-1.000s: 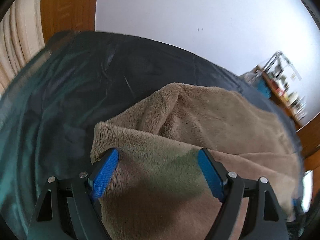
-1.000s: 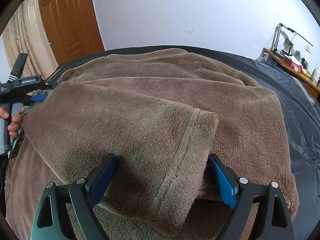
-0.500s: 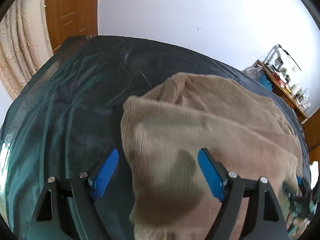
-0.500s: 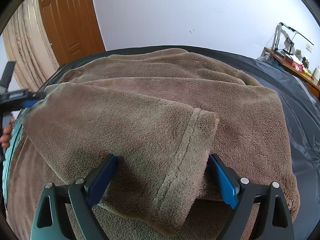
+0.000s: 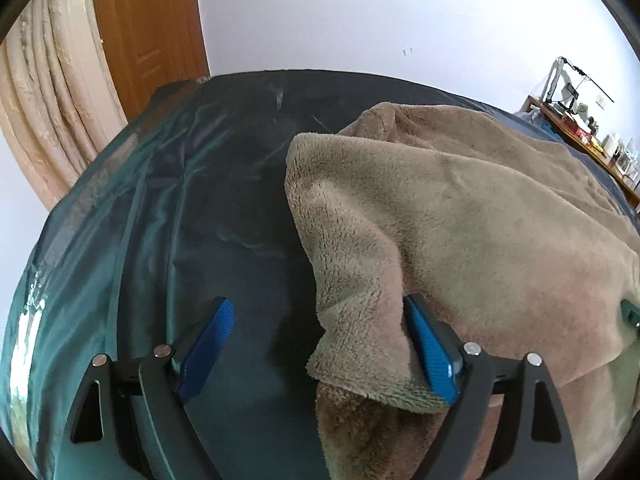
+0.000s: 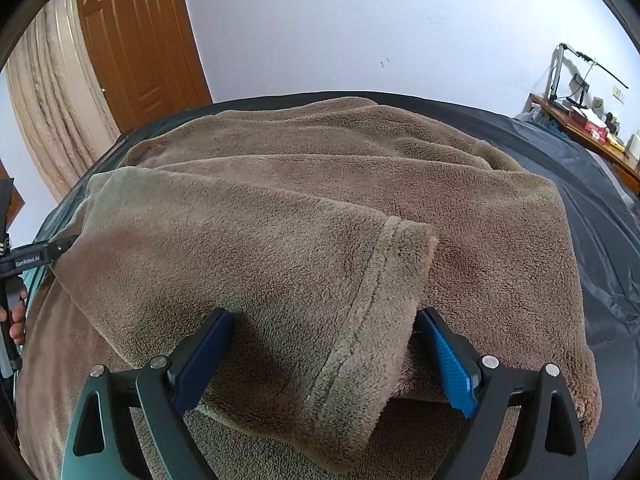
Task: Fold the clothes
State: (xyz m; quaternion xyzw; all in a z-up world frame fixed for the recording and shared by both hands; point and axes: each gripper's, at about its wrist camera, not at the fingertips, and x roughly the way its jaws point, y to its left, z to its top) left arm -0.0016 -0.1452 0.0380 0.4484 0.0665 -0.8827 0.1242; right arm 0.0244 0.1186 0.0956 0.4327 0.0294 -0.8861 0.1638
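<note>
Robe (image 6: pixel 320 208): brown fleece garment, spread over the dark bed cover (image 5: pixel 208 184), taking up most of the right wrist view; in the left wrist view it covers the right half, its edge at (image 5: pixel 460 216).

Sleeve (image 6: pixel 280 280): folded across the top of the robe, hemmed cuff (image 6: pixel 384 312) pointing toward the right wrist camera.

Left gripper (image 5: pixel 316 344): jaws wide and opening right now. The folded corner of the robe hangs into the gap and leans against the right-hand blue pad (image 5: pixel 432 356); the left-hand pad (image 5: pixel 204 352) is over bare cover, well apart from the cloth. No squeeze on the fabric.

Right gripper (image 6: pixel 324 356): jaws spread wide either side of the cuff end of the sleeve. The fleece bulges up to both blue pads (image 6: pixel 204 360), but I cannot tell whether they press on it or just stand beside it.

Person's hand (image 6: pixel 16 320): at the far left edge of the right wrist view, wrapped around the black handle of the left gripper, beside the robe's left edge.

Bed cover: shiny, dark teal to black, wrinkled, bare to the left of the robe.

Background: wooden door (image 6: pixel 136 40), beige curtain (image 5: pixel 52 92), white wall (image 6: pixel 360 20), a cluttered desk (image 6: pixel 592 120) far right.
</note>
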